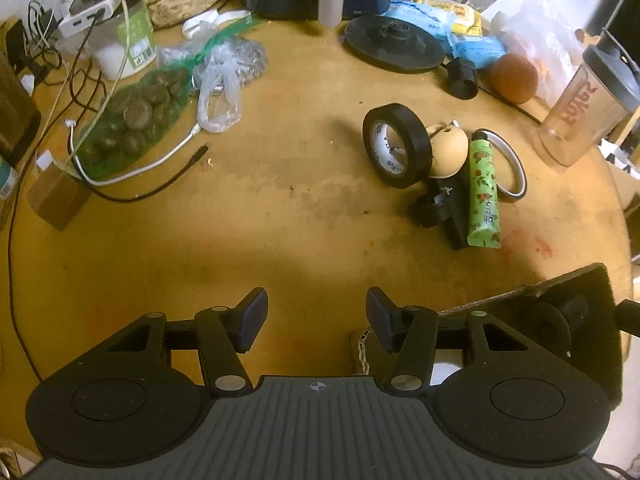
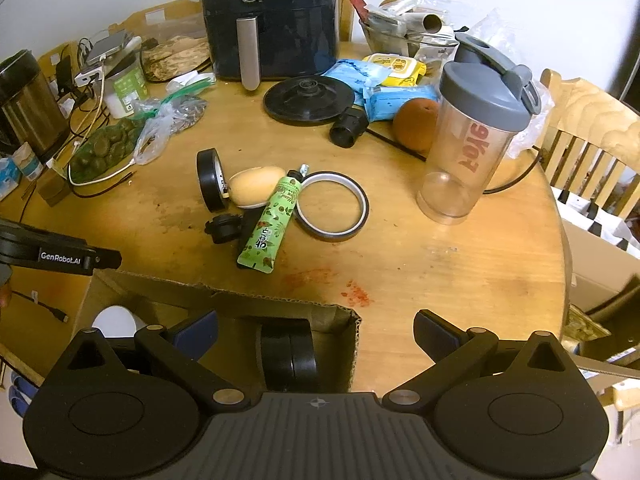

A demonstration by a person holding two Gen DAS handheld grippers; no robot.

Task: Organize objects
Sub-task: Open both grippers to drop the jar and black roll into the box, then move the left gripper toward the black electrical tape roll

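A small pile lies mid-table: a black tape roll [image 1: 398,146] [image 2: 210,178] on edge, a beige egg-shaped piece [image 1: 448,150] [image 2: 254,186], a green tube [image 1: 484,196] [image 2: 272,224], a thin tape ring [image 2: 332,206] and a black plastic part [image 2: 222,230]. My left gripper [image 1: 316,320] hangs open over bare wood, short of the pile, with nothing between its fingers. My right gripper [image 2: 316,332] stands wide open above a cardboard box [image 2: 348,316] at the table's near edge. A black roll [image 2: 286,354] lies in the box, untouched by the pads.
A clear shaker bottle [image 2: 472,140], an orange [image 2: 416,124], a black disc [image 2: 308,100] and an air fryer [image 2: 272,16] stand behind. A green net bag [image 1: 132,120], cables and chargers crowd the left. A wooden chair [image 2: 592,140] is at the right.
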